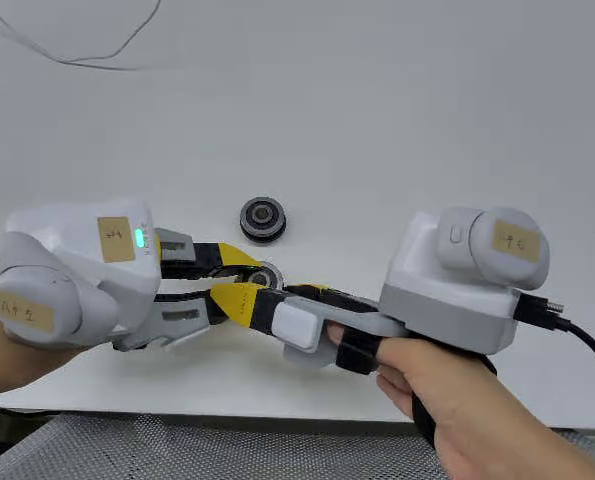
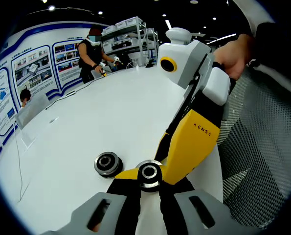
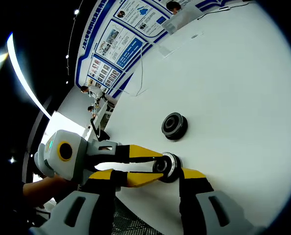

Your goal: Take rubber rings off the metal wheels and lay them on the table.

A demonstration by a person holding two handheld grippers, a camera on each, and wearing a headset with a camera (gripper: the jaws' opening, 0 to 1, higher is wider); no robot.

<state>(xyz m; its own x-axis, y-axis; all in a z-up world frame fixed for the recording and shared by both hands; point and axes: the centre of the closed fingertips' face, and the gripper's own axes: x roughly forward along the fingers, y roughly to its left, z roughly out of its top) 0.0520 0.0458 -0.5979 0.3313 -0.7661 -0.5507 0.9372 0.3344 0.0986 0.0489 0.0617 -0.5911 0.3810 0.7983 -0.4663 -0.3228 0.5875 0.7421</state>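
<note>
A small metal wheel (image 1: 267,274) with a black rubber ring round its rim is held just above the white table (image 1: 397,130), near the front edge. My left gripper (image 1: 245,272) comes in from the left and is shut on this wheel (image 2: 150,172). My right gripper (image 1: 262,292) reaches in from the right. Its yellow jaws flank the same wheel (image 3: 168,164) at the rubber rim and press against it. A second wheel (image 1: 262,218) with its black ring on stands on the table just beyond, also seen as the second wheel (image 2: 107,164) (image 3: 174,125).
A thin cable (image 1: 87,55) lies at the table's back left. A grey mesh chair seat (image 1: 177,445) sits below the front edge. A person (image 2: 91,54) stands at the table's far end. Open white tabletop stretches behind and to the right.
</note>
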